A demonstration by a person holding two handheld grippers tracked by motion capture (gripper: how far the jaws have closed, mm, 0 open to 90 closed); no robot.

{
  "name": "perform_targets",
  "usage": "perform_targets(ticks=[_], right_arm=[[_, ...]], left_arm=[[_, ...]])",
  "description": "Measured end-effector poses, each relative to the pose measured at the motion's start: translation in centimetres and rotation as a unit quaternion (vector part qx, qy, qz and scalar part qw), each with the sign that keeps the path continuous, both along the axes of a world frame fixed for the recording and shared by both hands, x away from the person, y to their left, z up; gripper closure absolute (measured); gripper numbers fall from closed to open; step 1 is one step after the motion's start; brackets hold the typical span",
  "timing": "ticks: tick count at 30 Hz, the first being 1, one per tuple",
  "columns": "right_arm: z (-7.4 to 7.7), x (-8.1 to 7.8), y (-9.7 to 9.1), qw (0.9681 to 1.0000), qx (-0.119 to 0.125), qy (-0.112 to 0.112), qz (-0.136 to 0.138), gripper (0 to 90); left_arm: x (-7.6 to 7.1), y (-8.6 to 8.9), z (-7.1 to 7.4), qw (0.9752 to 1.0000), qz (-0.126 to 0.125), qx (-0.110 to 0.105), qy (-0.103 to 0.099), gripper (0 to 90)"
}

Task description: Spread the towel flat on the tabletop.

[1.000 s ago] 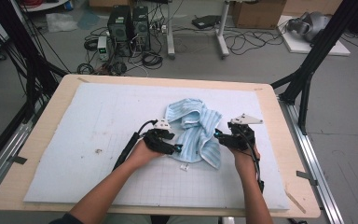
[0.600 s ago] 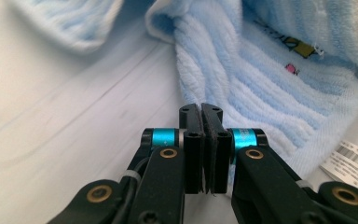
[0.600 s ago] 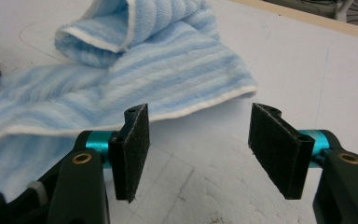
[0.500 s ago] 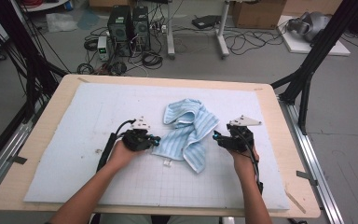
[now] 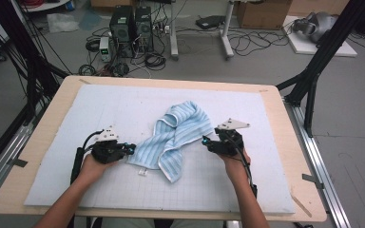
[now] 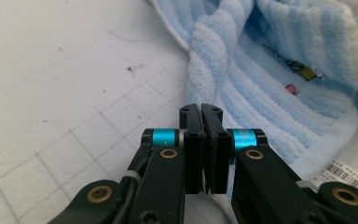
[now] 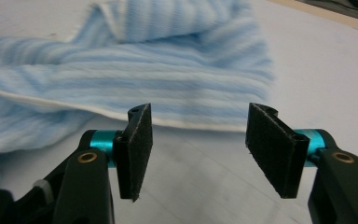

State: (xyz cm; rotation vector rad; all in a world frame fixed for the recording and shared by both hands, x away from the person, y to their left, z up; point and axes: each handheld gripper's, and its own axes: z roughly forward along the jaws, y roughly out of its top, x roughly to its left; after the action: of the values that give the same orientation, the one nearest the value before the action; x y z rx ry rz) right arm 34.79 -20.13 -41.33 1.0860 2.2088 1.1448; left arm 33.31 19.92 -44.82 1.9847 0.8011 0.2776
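White gridded mat covers the wooden table; left gripper fingers clench the towel, right gripper fingers released

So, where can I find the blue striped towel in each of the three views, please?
High view: the towel lies crumpled at the middle of the white mat, between the two tools.
Left gripper view: it takes the upper right, just beyond the shut jaws.
Right gripper view: it stretches across the upper half, beyond the open jaws.
Shared landmark: the towel's pale edge hem, and the mat under it.
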Motion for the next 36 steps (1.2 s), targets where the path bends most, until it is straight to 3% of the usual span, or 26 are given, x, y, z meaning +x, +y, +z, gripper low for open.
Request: perform_targets(ticks=[4,9,11,12,16,19,23,28,31,33,35,36], right_arm=[[-0.6,0.0,3.0,0.9986,-0.019,0.004,0.048,42.9],[-2.6,1.2,5.6,0.996,-0.05,0.03,0.068,49.2],[-3.3,1.8,6.2,0.9937,-0.057,0.043,0.086,56.6],[-3.4,2.0,6.2,0.9933,-0.053,0.038,0.095,60.8],[-3.3,2.1,6.3,0.9889,-0.043,0.05,0.133,88.4],[-3.2,1.9,6.3,0.9882,-0.057,0.044,0.135,88.8],[-2.7,2.1,4.8,0.9923,-0.06,0.038,0.102,88.9],[-2.0,2.7,1.9,0.9974,-0.059,0.024,0.033,89.1],[-1.9,3.6,0.2,0.9981,-0.056,0.026,-0.005,89.1],[-1.9,4.0,-0.8,0.9984,-0.039,0.025,-0.033,89.1],[-1.9,4.8,-2.0,0.9954,-0.053,0.027,-0.075,89.2],[-1.9,4.8,-2.0,0.9954,-0.053,0.027,-0.075,89.2]], left_arm=[[-0.2,0.3,0.0,0.9999,0.001,-0.01,-0.002,87.1],[-0.3,0.6,0.0,0.9998,0.003,-0.02,0.0,87.0],[-0.3,0.8,0.0,0.9998,0.004,-0.021,0.0,87.0],[-0.3,0.9,0.0,0.9998,0.005,-0.022,-0.001,87.0],[-0.3,1.5,0.0,0.9996,0.013,-0.025,0.0,87.0],[-0.4,1.9,0.1,0.9996,0.014,-0.026,0.0,87.0],[-0.4,2.0,0.1,0.9996,0.013,-0.027,-0.001,87.0],[-0.4,2.0,0.2,0.9995,0.012,-0.03,0.0,87.0],[-0.5,1.7,0.1,0.9996,0.005,-0.028,0.003,87.0],[-0.5,1.4,0.1,0.9995,0.005,-0.031,0.005,87.0],[-0.5,1.1,0.2,0.9995,0.002,-0.031,0.004,87.0],[-0.6,1.0,0.2,0.9995,0.0,-0.031,0.004,87.0]])
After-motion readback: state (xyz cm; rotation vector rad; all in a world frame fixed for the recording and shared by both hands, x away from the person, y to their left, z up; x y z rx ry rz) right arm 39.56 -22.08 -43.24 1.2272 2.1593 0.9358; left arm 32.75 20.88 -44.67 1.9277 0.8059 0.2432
